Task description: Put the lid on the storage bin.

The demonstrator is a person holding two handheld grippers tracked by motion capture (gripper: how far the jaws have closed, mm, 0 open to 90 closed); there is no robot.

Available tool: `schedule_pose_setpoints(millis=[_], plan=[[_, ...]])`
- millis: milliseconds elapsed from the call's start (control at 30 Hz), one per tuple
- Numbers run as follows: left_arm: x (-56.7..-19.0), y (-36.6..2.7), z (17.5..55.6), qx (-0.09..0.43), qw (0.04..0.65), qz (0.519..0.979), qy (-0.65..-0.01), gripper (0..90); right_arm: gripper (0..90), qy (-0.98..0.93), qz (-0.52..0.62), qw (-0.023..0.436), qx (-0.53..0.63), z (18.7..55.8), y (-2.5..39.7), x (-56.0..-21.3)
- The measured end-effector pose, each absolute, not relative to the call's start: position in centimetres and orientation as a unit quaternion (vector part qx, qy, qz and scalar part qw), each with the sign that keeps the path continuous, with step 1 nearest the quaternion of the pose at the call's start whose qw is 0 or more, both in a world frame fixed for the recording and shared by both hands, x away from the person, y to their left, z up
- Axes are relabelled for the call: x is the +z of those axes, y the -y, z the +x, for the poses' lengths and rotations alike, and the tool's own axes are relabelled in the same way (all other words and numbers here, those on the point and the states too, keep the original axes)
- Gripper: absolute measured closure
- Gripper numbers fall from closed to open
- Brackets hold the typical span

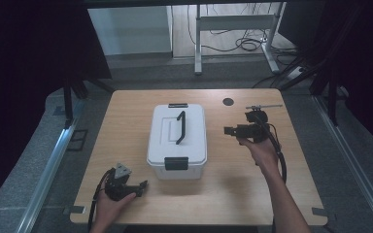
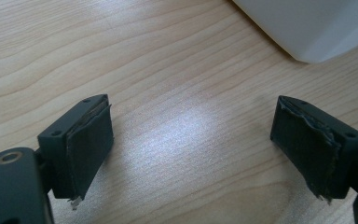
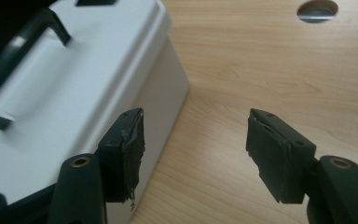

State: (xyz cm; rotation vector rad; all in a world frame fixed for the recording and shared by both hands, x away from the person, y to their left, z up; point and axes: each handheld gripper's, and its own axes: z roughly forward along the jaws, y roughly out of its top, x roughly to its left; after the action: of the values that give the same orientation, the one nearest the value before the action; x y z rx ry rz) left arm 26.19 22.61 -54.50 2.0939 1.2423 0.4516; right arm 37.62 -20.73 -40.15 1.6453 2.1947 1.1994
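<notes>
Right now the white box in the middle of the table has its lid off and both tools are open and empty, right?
Not quite: the white box has its lid on, with the black handle lying on top, as the high view shows. The left tool and right tool are indeed open and empty.

Probably a lab: dark curtains ring a wooden table, loose cables on the floor behind.

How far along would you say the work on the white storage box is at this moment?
Nothing looks done: the white storage box sits shut, front latch down, black handle untouched. In hand: the right gripper points at its side with jaws open; the left gripper waits open near the front corner. Gripping is left.
</notes>
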Motion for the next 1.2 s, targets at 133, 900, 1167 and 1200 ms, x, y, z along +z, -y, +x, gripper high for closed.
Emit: schedule_pose_setpoints(millis=[133,900,1167,1200], plan=[[-54.5,-22.6,26.2,0.172,0.327,0.799,-0.474,12.9,37.5,-0.727,0.556,0.087,0.394,36.9,21.8,-41.9],[-54.5,-22.6,26.1,0.173,0.324,0.800,-0.475,12.9,36.8,-0.722,0.559,0.099,0.396,32.7,24.1,-50.3],[-54.5,-22.6,26.1,0.173,0.324,0.799,-0.475,13.0,35.6,-0.726,0.559,0.099,0.389,32.7,23.8,-50.8],[-54.5,-22.6,26.1,0.173,0.324,0.800,-0.475,13.0,35.6,-0.725,0.559,0.098,0.391,32.7,23.8,-50.7]])
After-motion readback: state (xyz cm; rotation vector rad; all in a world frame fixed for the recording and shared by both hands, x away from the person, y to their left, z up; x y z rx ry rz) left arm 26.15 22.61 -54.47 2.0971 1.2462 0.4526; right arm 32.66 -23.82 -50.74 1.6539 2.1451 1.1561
